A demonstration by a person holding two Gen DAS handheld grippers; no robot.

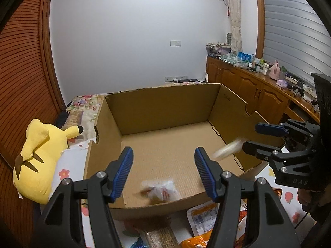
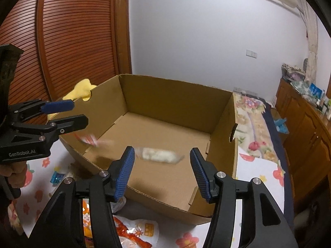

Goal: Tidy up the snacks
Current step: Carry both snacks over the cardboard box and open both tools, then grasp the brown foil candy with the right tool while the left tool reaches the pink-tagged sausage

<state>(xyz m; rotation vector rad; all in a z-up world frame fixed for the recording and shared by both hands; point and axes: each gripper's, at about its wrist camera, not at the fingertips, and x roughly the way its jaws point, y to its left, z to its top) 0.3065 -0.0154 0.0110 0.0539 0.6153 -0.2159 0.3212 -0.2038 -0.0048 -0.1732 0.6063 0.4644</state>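
An open cardboard box (image 1: 165,111) (image 2: 175,101) lies on a flowered bedsheet. My left gripper (image 1: 163,153) (image 2: 79,113) is open above the box's near-left part. Below it a blurred clear packet with red contents (image 1: 159,192) (image 2: 89,140) hangs free of the pads, low in the box. My right gripper (image 2: 162,150) (image 1: 251,136) is open over the box's right side. A blurred white snack packet (image 2: 159,155) (image 1: 227,148) is just beyond its fingertips, clear of them, above the box floor.
More snack packets (image 1: 204,219) (image 2: 136,231) lie on the sheet in front of the box. A yellow plush toy (image 1: 39,157) rests left of it. A wooden cabinet (image 1: 248,86) with bottles stands to the right, and a slatted wooden door (image 2: 78,41) to the left.
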